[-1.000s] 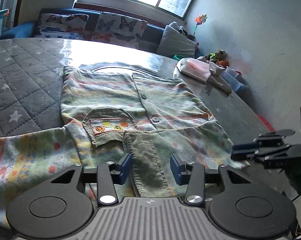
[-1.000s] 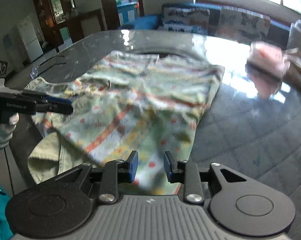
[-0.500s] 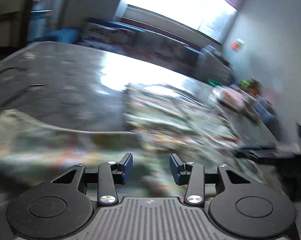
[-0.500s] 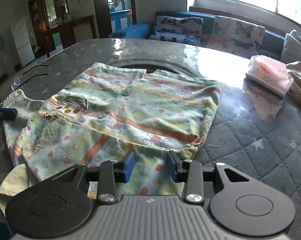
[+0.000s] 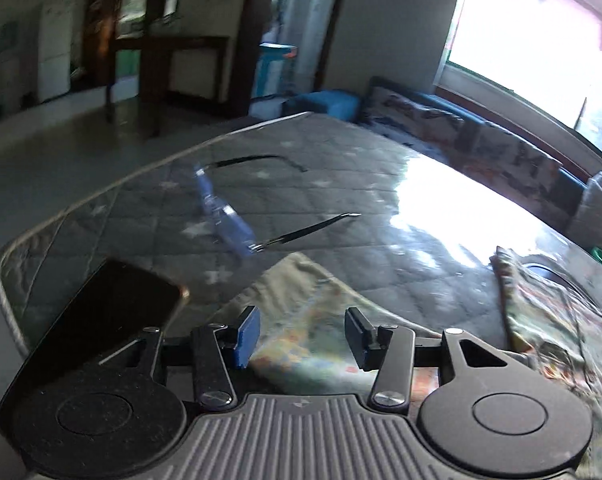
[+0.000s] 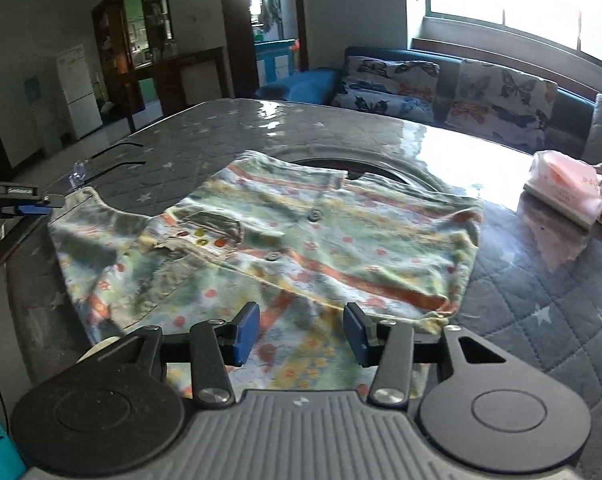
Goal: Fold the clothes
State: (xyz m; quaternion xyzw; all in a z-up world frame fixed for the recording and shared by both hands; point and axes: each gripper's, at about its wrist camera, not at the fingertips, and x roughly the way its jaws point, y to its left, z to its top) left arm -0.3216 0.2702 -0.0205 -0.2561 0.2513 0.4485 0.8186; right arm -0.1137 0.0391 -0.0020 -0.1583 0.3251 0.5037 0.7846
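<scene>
I saw the pastel striped, flower-printed buttoned shirt (image 6: 301, 240) lying partly folded across the grey quilted star-patterned table cover (image 6: 541, 320). My right gripper (image 6: 301, 334) hovered over its near hem, jaws opening, cloth below but not pinched. My left gripper (image 5: 301, 334) stood at the far-left sleeve, jaws opening, gripping nothing. Clear-lensed glasses (image 5: 237, 216) lay beyond; a pink tissue pack (image 6: 565, 188) sat far right.

Both wrist cameras looked down along their tongs, close over the tabletop (image 6: 541, 320), sharing the patterned shirt (image 6: 301, 240).
</scene>
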